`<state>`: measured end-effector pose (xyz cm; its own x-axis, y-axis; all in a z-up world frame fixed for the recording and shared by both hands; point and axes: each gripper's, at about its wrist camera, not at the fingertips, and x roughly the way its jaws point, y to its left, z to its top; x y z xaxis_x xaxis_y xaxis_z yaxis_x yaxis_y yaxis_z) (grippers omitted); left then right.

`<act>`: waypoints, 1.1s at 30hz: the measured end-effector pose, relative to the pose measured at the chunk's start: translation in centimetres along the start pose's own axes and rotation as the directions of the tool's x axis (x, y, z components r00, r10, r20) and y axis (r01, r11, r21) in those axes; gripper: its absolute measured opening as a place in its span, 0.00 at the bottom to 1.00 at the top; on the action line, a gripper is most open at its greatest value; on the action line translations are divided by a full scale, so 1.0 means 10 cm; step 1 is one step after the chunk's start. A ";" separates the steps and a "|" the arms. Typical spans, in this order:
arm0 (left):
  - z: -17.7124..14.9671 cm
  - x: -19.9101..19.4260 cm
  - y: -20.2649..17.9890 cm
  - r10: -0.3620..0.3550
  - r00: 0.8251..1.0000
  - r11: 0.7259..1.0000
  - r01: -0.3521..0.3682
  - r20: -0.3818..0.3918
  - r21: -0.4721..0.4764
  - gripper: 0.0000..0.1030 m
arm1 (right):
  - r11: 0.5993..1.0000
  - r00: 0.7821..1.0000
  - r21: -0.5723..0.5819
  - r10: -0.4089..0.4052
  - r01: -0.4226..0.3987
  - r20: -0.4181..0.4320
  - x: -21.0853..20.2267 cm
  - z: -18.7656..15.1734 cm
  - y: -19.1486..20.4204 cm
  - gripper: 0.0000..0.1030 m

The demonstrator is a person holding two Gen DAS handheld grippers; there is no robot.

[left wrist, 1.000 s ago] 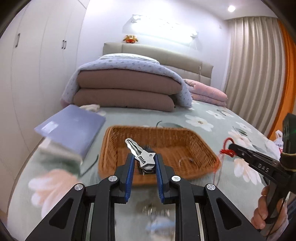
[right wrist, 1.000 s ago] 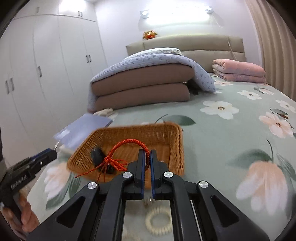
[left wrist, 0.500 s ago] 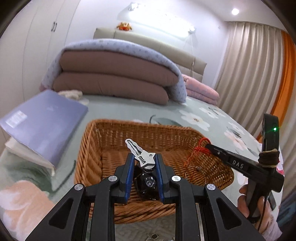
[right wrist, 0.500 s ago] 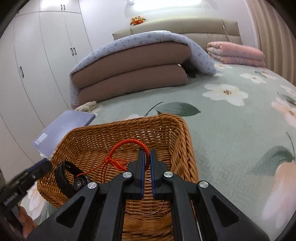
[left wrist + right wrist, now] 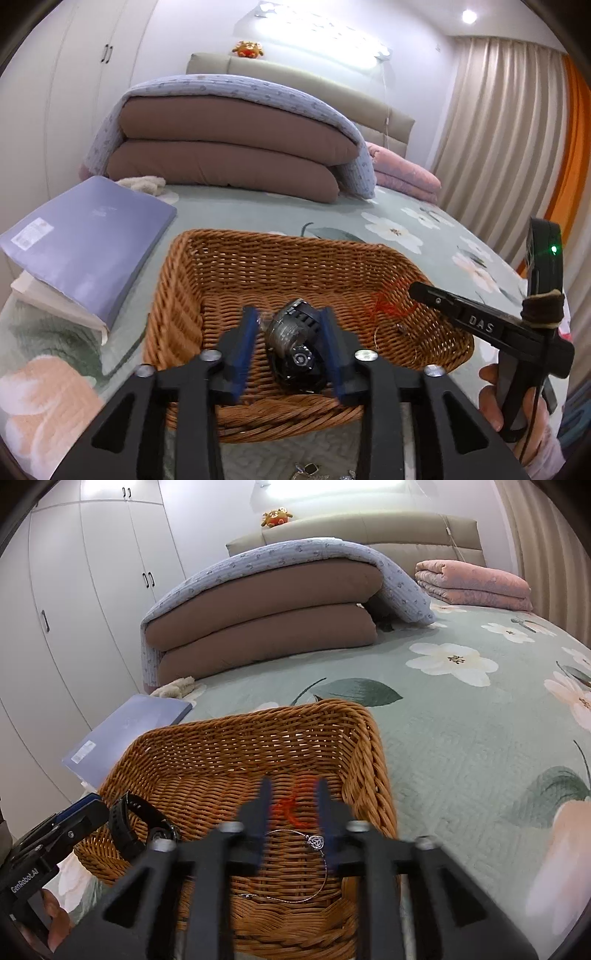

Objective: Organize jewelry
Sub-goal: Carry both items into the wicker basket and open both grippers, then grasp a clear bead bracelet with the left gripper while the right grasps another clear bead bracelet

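Observation:
A brown wicker basket [image 5: 280,258] [image 5: 369,746] sits on the floral bedspread. My left gripper [image 5: 290,325] is open over its near left part. A black watch [image 5: 295,350] [image 5: 125,823] lies between and just below the fingers, free of them. My right gripper [image 5: 291,797] is open over the basket's right part. A red cord bracelet [image 5: 291,808] [image 5: 384,306] lies blurred between its fingers. A thin silver necklace with a pendant [image 5: 316,842] lies on the basket floor under it.
A lilac book [image 5: 85,236] [image 5: 125,731] lies left of the basket on a paler one. Folded brown and blue quilts [image 5: 229,147] are stacked behind. A pink blanket [image 5: 472,583] lies far right. Small metal trinkets [image 5: 306,470] lie on the bedspread before the basket.
Both grippers moved forward over the basket and opened. The left let go of the keys and watch; the right let go of the red bracelet, which dropped into the basket.

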<state>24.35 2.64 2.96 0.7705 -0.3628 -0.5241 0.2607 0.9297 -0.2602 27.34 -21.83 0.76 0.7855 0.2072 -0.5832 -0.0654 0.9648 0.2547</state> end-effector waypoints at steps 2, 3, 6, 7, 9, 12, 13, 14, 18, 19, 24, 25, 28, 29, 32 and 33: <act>0.01 -0.03 0.03 -0.011 1.000 1.000 0.011 0.008 -0.013 0.48 | 1.000 1.000 0.000 0.003 -0.003 0.009 -0.03 0.00 0.00 0.45; 0.01 -0.04 0.04 -0.014 1.000 1.000 0.014 0.010 -0.017 0.48 | 1.000 1.000 0.000 0.003 -0.003 0.012 -0.04 0.01 0.00 0.45; 0.02 -0.07 0.06 -0.012 1.000 1.000 0.013 0.019 -0.025 0.48 | 1.000 1.000 0.005 0.010 -0.010 0.012 -0.05 0.00 -0.01 0.45; 0.02 -0.08 0.07 -0.011 1.000 1.000 0.012 0.021 -0.027 0.48 | 1.000 1.000 0.006 0.012 -0.012 0.011 -0.05 0.00 -0.01 0.45; 0.02 -0.09 0.07 -0.010 1.000 1.000 0.010 0.024 -0.028 0.48 | 1.000 1.000 0.010 0.014 -0.014 0.014 -0.07 0.00 -0.01 0.45; 0.00 -0.10 0.06 -0.005 1.000 1.000 0.005 0.024 -0.025 0.48 | 1.000 0.999 0.017 0.020 -0.021 0.038 -0.15 0.01 -0.03 0.45; 0.00 -0.13 0.05 0.001 0.999 1.000 0.000 0.033 -0.022 0.48 | 1.000 0.998 0.017 0.022 -0.023 0.053 -0.21 0.01 -0.04 0.45; 0.00 -0.17 0.04 0.001 0.999 1.000 0.000 0.042 -0.017 0.48 | 1.000 0.997 0.016 0.022 -0.023 0.069 -0.29 0.01 -0.04 0.45; -0.03 -0.41 -0.01 -0.027 0.996 0.999 0.029 0.086 -0.019 0.48 | 0.999 0.993 0.024 0.043 -0.046 0.106 -0.59 -0.01 -0.05 0.45; -0.05 -0.51 -0.03 -0.049 0.994 0.998 0.051 0.093 -0.021 0.48 | 0.998 0.992 0.027 0.058 -0.062 0.113 -0.71 -0.04 -0.06 0.45; -0.25 -0.85 -0.09 -0.077 0.994 0.996 0.080 0.082 -0.031 0.48 | 0.996 0.990 -0.017 0.090 -0.089 0.107 -1.19 -0.39 -0.09 0.45; -0.30 -0.89 -0.09 -0.083 0.994 0.996 0.086 0.073 -0.036 0.48 | 0.996 0.991 -0.029 0.093 -0.090 0.097 -1.25 -0.48 -0.09 0.45; -0.54 -0.95 -0.04 -0.074 0.997 0.993 0.075 0.014 -0.090 0.48 | 0.994 0.995 -0.064 0.090 -0.087 0.039 -1.35 -0.76 -0.09 0.45; -0.64 -0.97 -0.02 -0.077 0.997 0.990 0.076 -0.003 -0.116 0.48 | 0.994 0.996 -0.067 0.088 -0.087 0.016 -1.35 -0.86 -0.09 0.45; -0.92 -1.00 -0.04 -0.062 0.995 0.985 0.049 -0.072 -0.163 0.48 | 0.992 0.996 -0.085 0.087 -0.089 -0.027 -1.34 -1.06 -0.09 0.45; -1.03 -1.00 -0.08 -0.046 0.994 0.986 0.029 -0.098 -0.164 0.48 | 0.992 0.996 -0.090 0.082 -0.085 -0.033 -1.33 -1.11 -0.08 0.45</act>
<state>10.42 4.83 0.06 0.6969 -0.4093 -0.5889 0.1840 0.8957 -0.4048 10.11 -23.60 -0.22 0.7564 0.2911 -0.5857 -0.1869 0.9544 0.2330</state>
